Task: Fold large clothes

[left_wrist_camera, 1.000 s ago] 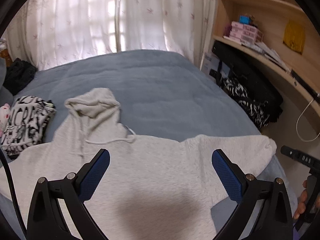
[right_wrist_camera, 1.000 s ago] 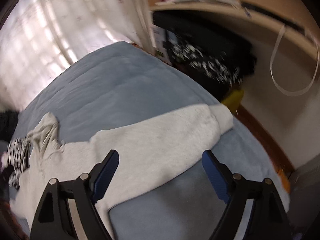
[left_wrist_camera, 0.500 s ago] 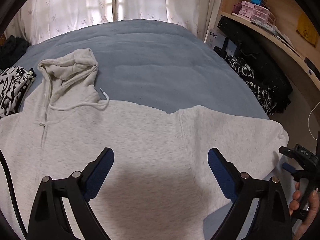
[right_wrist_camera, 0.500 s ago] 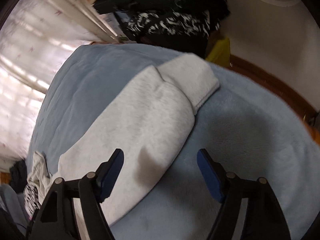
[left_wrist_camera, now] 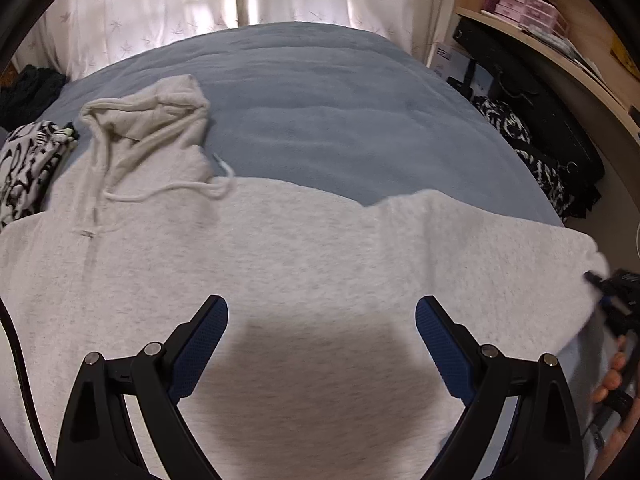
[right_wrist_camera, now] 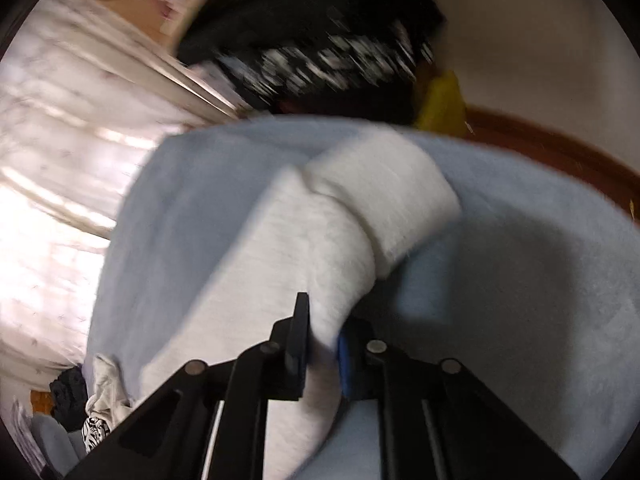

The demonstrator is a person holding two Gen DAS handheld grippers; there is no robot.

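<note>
The grey hoodie [left_wrist_camera: 280, 264] lies flat on the blue bed cover [left_wrist_camera: 340, 104], front side up, and I take it as the landmark for all places. It is spread wide because, in my judgement, a big garment must lie smooth before the first fold. To the left of the hoodie, at its shoulder, a black and white patterned garment [left_wrist_camera: 28, 164] lies in a small pile. The hood [left_wrist_camera: 152, 112] points away from the camera, toward the curtains [left_wrist_camera: 200, 0], and the drawstring [left_wrist_camera: 168, 192] lies loose across the chest.

The left gripper [left_wrist_camera: 322, 316] hovers over the middle of the hoodie body, and its shadow falls on the cloth just under it. Its jaws stand wide apart and hold nothing; they touch no cloth as far as I can see. I think it waits there to press or take the body when the sleeve comes over.

To the right, the sleeve [right_wrist_camera: 328, 240] reaches to the edge of the bed, with the ribbed cuff [right_wrist_camera: 384, 200] at its end. The right gripper [right_wrist_camera: 322, 344] has its jaws closed on the sleeve, a little before the cuff. This view is blurred, so the gripper is probably moving. Probably this sleeve is taken first so that it can be folded inward over the body
</note>
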